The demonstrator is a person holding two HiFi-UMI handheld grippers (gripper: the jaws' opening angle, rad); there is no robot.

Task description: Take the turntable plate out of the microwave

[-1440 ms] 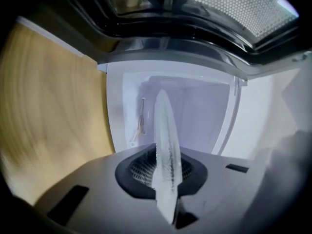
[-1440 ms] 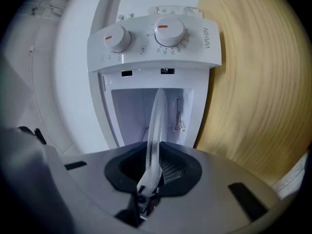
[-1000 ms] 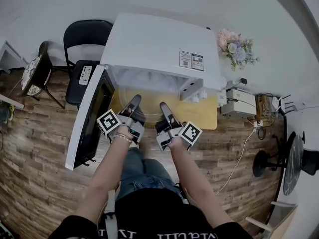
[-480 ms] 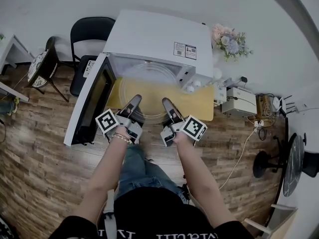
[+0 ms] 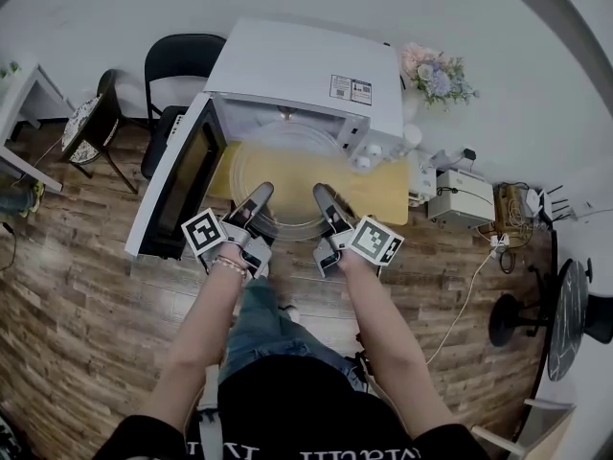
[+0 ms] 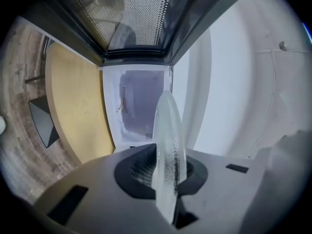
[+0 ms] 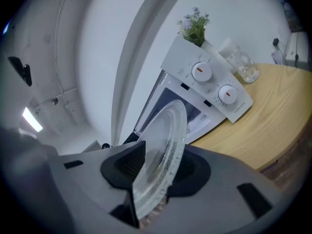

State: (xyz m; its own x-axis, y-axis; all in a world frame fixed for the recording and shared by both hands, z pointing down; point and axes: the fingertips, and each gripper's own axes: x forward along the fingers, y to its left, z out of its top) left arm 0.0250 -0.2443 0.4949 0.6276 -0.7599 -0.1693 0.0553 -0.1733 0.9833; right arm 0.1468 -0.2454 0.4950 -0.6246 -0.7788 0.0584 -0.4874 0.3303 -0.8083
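Where microwave sits, yellow tabletop; wood-plank floor, black chair beside.

The microwave is white; its door is black, with a fine dotted mesh in the window. Its knobs are white with orange marks. The turntable plate is clear, colourless glass. Under the microwave the table top is pale yellow wood and the floor is brown planks. Left of the microwave the chair is black; right of it the flowers are pink and lilac. The left gripper and right gripper are grey, their cubes patterned in black-and-white squares.
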